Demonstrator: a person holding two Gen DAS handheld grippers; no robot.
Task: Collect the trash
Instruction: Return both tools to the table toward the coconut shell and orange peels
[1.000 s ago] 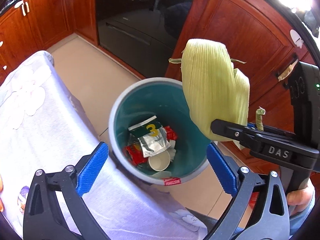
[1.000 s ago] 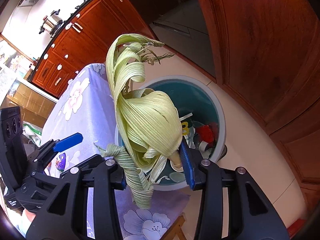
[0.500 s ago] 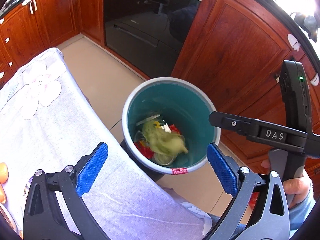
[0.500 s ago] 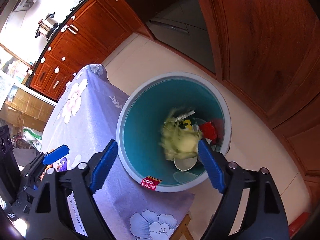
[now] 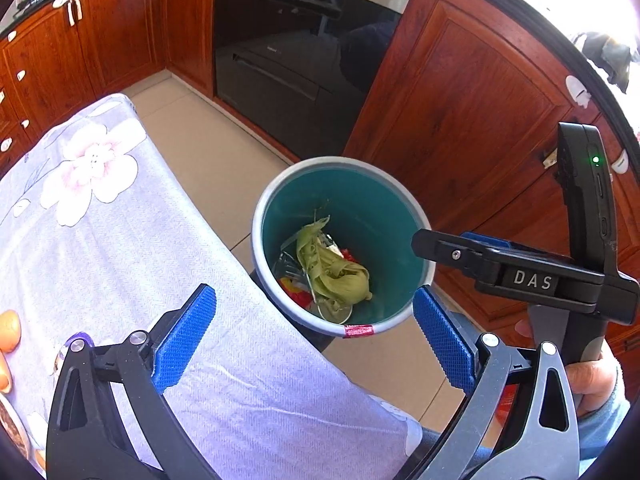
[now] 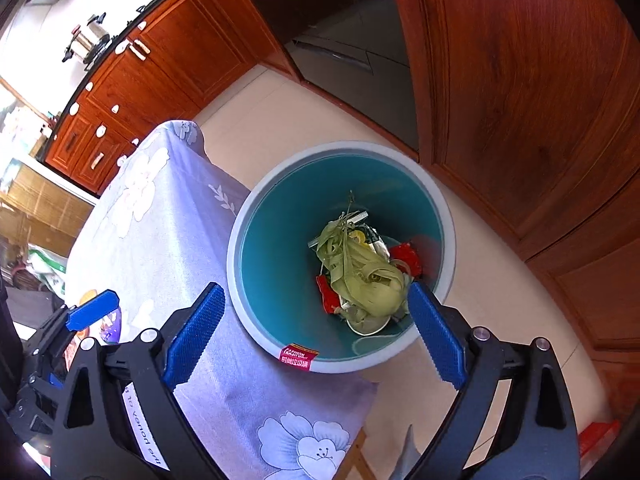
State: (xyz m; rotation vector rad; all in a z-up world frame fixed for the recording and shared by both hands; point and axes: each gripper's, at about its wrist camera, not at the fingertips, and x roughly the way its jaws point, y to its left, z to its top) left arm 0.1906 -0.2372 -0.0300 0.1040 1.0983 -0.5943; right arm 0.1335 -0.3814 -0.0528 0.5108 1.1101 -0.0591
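A pale green corn husk (image 5: 336,276) (image 6: 360,276) lies loose inside the teal trash bin (image 5: 340,162) (image 6: 340,148), on top of red wrappers (image 6: 408,256) and a white cup (image 6: 364,324). My right gripper (image 6: 315,288) hangs above the bin's near rim; its jaws are opening, with nothing between the blue pads. In the left wrist view the right gripper (image 5: 448,240) reaches in from the right over the rim. My left gripper (image 5: 313,292) is open and empty over the table edge beside the bin; it also shows as the left gripper (image 6: 92,308) at the far left.
The table under a lilac flowered cloth (image 5: 120,240) (image 6: 160,220) stands against the bin's left side. A dark oven (image 5: 300,60) and red-brown wooden cabinets (image 5: 460,120) stand close behind. An orange item (image 5: 8,332) lies at the table's left edge. A hand (image 5: 592,376) holds the right gripper.
The right gripper's jaws spread apart and let go of the corn husk, which fell into the bin and settled on the other trash. The left gripper drew back slightly from the bin.
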